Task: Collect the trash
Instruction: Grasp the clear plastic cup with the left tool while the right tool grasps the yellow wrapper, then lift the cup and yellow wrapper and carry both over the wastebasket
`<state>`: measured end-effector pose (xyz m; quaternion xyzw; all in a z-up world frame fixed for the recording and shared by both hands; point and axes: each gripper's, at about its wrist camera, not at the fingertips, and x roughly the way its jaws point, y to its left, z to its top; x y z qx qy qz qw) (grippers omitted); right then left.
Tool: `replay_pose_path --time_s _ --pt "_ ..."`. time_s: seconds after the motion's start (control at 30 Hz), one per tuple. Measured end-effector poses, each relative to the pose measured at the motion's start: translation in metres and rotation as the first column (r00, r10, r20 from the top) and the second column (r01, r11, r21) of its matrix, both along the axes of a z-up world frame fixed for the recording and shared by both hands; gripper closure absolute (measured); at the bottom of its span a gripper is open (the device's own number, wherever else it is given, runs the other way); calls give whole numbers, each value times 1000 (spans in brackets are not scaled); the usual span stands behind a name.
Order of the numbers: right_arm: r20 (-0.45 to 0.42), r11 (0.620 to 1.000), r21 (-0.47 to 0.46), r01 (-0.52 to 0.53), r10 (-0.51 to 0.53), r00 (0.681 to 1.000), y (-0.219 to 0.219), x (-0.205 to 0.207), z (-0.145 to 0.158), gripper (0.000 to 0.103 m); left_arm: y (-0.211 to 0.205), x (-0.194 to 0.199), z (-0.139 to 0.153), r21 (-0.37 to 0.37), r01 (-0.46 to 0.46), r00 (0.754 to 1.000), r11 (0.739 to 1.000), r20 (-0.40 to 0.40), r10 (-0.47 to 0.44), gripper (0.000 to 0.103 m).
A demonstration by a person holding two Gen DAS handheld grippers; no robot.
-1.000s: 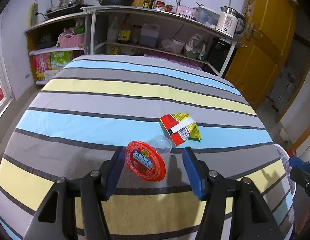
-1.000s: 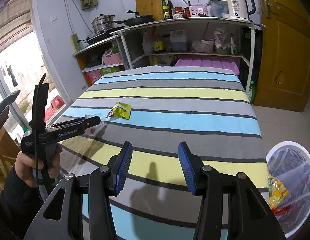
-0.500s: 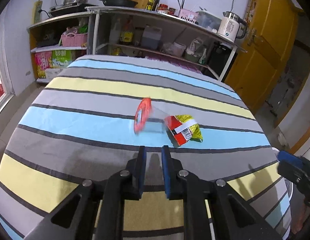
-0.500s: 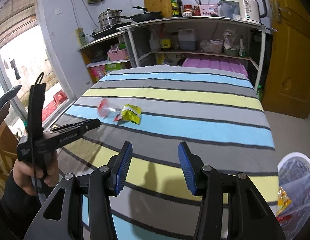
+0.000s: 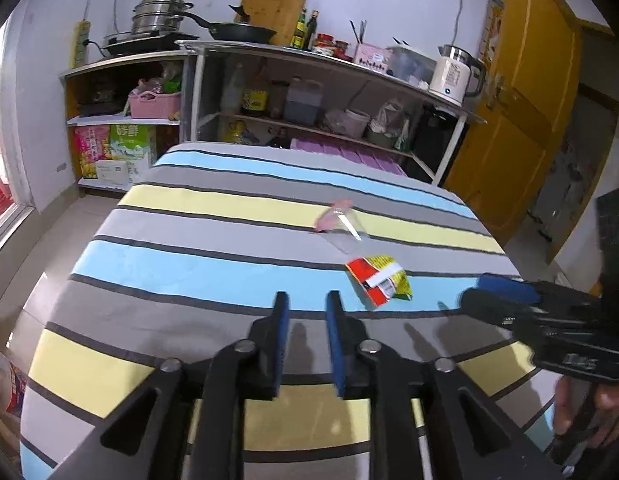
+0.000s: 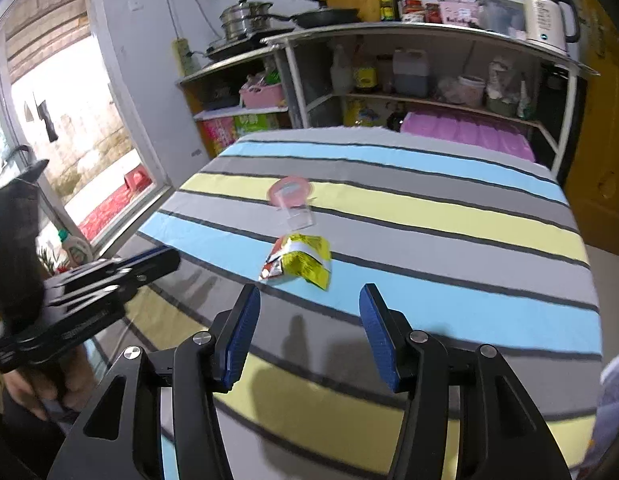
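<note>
Left wrist: left gripper [image 5: 305,312] narrowly apart, empty, low over table [image 5: 213,272]. Cup [image 5: 341,226] lies tipped beyond wrapper [image 5: 379,280]; light, could roll off.

Right wrist: right gripper [image 6: 305,320] wide apart, empty, aimed at wrapper [image 6: 299,260] just ahead; crinkly foil may slip. Cup [image 6: 291,200] further back.

Cup [image 5: 341,224] now farther away, L jaws narrower.

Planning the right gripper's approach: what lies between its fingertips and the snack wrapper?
Only bare striped tablecloth, in the right wrist view, between the open right gripper and the snack wrapper.
</note>
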<state>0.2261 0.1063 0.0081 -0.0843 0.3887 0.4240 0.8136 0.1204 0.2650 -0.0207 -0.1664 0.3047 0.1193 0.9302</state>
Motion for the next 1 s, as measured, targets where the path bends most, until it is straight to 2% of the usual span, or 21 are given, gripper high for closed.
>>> replay_pose_path --time_s 0.17,0.37,0.57,0.63,0.7,1.0 --pt "-6 999 -35 -27 27 1000 28 9 -14 50 13 -9 1 -9 -27 1000 1000 9 28 75" --pt "-15 997 -65 -41 41 999 51 19 -26 50 25 -15 0 -21 -41 999 999 23 42 62" --pt "-39 992 -121 -30 25 999 69 34 -39 49 30 -9 1 -20 -38 999 999 13 39 59" --pt "-56 993 -113 -22 16 998 66 37 -41 52 31 -6 2 -16 -36 999 999 10 37 56" --pt "-53 993 -117 -9 2 999 63 36 -39 62 31 -3 4 -12 -35 999 999 8 35 54" --pt "-57 997 -61 38 -42 998 27 39 -20 65 15 29 17 -25 9 1000 1000 -20 -10 45"
